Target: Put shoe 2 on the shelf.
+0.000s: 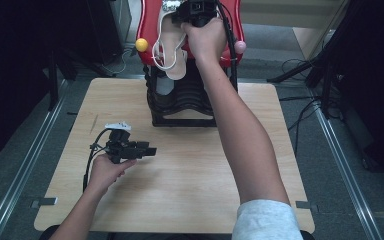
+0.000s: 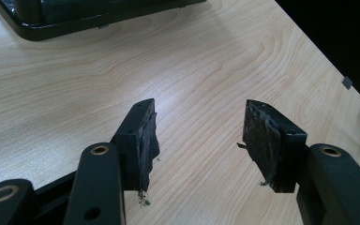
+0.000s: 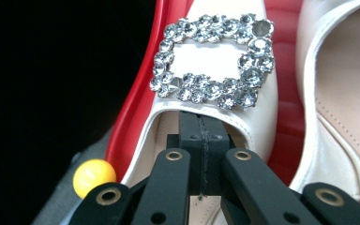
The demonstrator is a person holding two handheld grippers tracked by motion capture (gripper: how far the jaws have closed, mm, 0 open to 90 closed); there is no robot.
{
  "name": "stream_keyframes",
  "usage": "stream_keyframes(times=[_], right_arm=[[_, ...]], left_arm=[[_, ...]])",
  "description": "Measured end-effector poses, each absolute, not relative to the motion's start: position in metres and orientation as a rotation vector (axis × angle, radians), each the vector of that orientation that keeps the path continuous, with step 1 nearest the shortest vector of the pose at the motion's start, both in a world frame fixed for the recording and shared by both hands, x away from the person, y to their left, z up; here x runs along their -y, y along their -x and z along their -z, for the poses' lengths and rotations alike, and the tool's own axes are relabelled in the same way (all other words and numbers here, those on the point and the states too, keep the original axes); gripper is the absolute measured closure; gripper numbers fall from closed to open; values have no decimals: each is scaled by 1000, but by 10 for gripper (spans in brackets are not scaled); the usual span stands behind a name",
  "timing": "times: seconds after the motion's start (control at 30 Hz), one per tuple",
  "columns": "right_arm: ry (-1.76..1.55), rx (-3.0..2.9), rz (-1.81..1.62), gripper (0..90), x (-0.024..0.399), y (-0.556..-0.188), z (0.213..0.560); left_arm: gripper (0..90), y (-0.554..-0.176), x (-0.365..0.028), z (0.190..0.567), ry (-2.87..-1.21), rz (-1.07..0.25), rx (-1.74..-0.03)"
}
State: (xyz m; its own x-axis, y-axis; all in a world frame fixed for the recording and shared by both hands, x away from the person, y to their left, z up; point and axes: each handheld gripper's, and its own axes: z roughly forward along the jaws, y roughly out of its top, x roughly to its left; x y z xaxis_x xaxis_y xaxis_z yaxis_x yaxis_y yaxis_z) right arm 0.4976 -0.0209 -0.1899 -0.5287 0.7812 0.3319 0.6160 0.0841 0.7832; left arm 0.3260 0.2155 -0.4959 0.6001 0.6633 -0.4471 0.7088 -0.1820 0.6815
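While the right tool (image 3: 201, 140) sits clenched on the shoe (image 1: 172, 47), its long axis runs toe-away on the rack (image 1: 152, 15); the left tool (image 2: 199, 136) hangs released over the counter (image 2: 75, 84).

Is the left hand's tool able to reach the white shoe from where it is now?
Probably not without moving. The left tool sits open low over the table, while the white shoe is up on the red rack at the far edge, with the right tool shut at its rim.

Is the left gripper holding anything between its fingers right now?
No, the left gripper has its fingers spread apart over the bare wooden table, with nothing between them.
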Motion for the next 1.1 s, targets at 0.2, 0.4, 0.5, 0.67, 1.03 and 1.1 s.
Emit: stream_keyframes(times=[0.2, 0.4, 0.5, 0.67, 1.03, 1.1], right_arm=[[-1436, -2137, -1444, 900, 24, -500, 187], [-1448, -2121, -1474, 900, 29, -505, 179], [-1425, -2120, -1445, 900, 29, -505, 176], [-1395, -2132, -1407, 900, 27, -506, 173], [-1341, -2158, -1414, 835, 26, -509, 176], [-1335, -2180, -1420, 802, 26, -510, 178]], left_arm=[[449, -326, -215, 496, -1892, 63, -1101], [449, -326, -215, 497, -1892, 63, -1102], [449, -327, -216, 497, -1893, 63, -1104], [449, -326, -216, 496, -1891, 65, -1102], [449, -326, -214, 497, -1902, 69, -1098], [449, -326, -214, 497, -1902, 70, -1097]])
